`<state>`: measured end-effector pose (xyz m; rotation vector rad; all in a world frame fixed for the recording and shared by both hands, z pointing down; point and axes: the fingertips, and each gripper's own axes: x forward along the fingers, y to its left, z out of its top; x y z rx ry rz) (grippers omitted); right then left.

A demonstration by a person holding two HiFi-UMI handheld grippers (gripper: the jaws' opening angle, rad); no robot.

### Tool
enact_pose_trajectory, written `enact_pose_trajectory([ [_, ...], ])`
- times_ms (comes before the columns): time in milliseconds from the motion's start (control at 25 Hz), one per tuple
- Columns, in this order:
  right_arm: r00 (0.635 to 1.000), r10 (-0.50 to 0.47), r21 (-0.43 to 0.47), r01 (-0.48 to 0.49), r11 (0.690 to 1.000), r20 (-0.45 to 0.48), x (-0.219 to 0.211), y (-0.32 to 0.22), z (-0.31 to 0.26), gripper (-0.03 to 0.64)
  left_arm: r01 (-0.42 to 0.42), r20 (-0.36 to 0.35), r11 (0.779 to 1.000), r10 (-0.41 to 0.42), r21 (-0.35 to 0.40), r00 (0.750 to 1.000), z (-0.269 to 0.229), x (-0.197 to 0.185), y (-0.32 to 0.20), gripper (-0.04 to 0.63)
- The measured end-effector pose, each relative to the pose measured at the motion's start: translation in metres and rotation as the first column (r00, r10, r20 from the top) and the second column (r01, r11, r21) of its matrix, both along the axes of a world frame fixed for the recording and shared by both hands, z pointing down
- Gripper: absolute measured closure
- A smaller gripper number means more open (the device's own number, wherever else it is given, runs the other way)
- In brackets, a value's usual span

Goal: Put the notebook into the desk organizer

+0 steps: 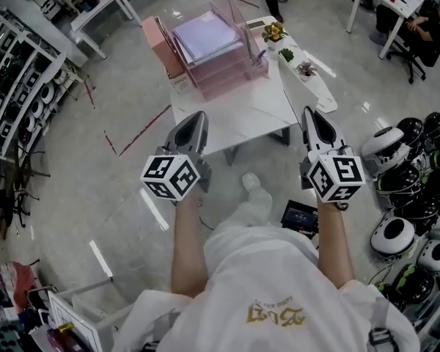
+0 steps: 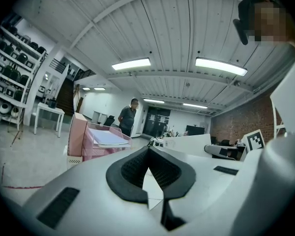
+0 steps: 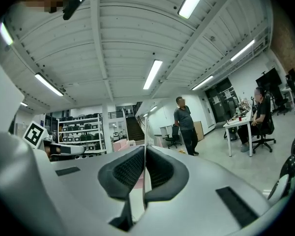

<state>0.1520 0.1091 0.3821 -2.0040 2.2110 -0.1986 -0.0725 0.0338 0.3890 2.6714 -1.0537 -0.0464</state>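
A pale lavender notebook (image 1: 204,35) lies flat in the top tray of the pink desk organizer (image 1: 231,72), at the far side of the white table (image 1: 242,116). The left gripper view shows the same notebook (image 2: 108,137) on the organizer (image 2: 88,149), ahead and to the left. My left gripper (image 1: 196,117) hovers at the table's near left edge, its jaws shut and empty. My right gripper (image 1: 310,114) hangs beyond the table's near right corner, also shut with nothing in it. Both point towards the table and are well short of the organizer.
A pink box (image 1: 163,46) stands left of the organizer. Small potted plants (image 1: 286,53) and a white board (image 1: 319,90) line the table's right side. Helmets (image 1: 407,189) are piled on the floor at right and shelves (image 1: 15,86) stand at left. A person (image 2: 128,117) stands beyond the table.
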Motion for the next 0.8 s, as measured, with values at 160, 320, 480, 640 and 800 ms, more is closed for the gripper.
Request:
enact_pose_trajectory([
  [160,1.0,0.002,0.0,-0.002,1.0,-0.001,0.007,-0.046,0.002,0.597,0.023,-0.001,1.0,-0.023,-0.002,1.0,0.004,0.003,-0.047,0.58],
  [320,1.0,0.012,-0.003,-0.012,1.0,-0.009,0.014,-0.104,0.005,0.597,0.043,-0.006,0.999,-0.043,0.003,0.999,0.004,0.007,-0.111,0.58],
  [480,1.0,0.01,-0.015,-0.011,1.0,-0.021,0.02,-0.165,0.006,0.597,0.056,0.019,0.998,-0.056,-0.008,0.998,0.007,0.013,-0.177,0.58],
  [640,1.0,0.007,-0.012,-0.007,1.0,-0.014,0.026,-0.222,0.001,0.597,0.071,0.09,0.997,-0.067,-0.042,0.994,0.013,0.019,-0.237,0.58],
  [800,1.0,-0.002,-0.019,0.002,1.0,-0.009,0.032,-0.266,0.003,0.597,0.07,0.097,0.995,-0.063,-0.074,0.993,0.018,0.028,-0.28,0.58],
])
